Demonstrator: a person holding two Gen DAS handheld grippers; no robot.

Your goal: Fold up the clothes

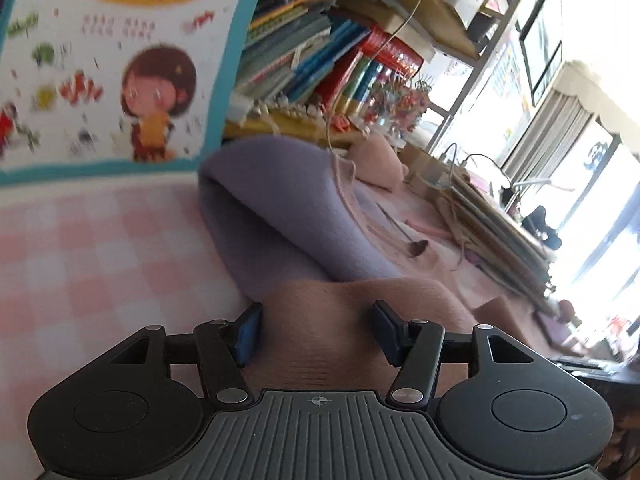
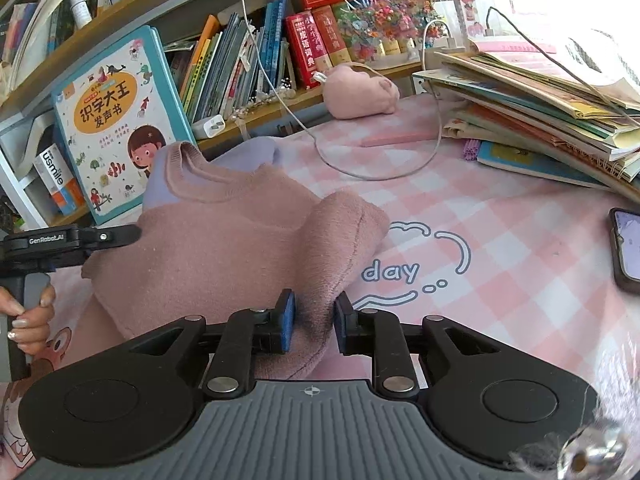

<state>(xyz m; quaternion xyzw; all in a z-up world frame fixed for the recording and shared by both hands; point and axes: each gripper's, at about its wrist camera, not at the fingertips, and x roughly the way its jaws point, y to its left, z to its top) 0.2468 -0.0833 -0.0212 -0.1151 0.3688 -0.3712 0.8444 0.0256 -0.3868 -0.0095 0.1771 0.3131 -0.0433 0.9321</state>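
Pink fleece from the sweater [image 2: 224, 240] was seen between the blue pads of the right tool [image 2: 314, 322], whose jaws stood narrowly apart with a fold of the cloth between them; whether the pads were pinching it could not be told. On the other side, the left tool [image 1: 316, 330] was held with its jaws wide apart, a hump of the same sweater [image 1: 320, 320] lying between the pads without being clamped. In the right wrist view, the left tool's black body [image 2: 60, 240] was seen at the garment's far edge, with a hand [image 2: 30, 312] wrapped round its handle.

The sweater was spread in a rumpled heap on the counter [image 2: 500, 240], which was covered by a pink checked cloth. Its lilac lining [image 1: 280, 208] was exposed at the neckline. Just behind the garment, a children's book [image 2: 116, 120] was propped against the shelves. Further off, a white cable [image 2: 360, 168] was trailed across the cloth, a pink plush toy [image 2: 360, 92] lay near the shelf, a stack of books [image 2: 540, 100] was piled at the right, and a phone [image 2: 628, 248] lay at the edge.
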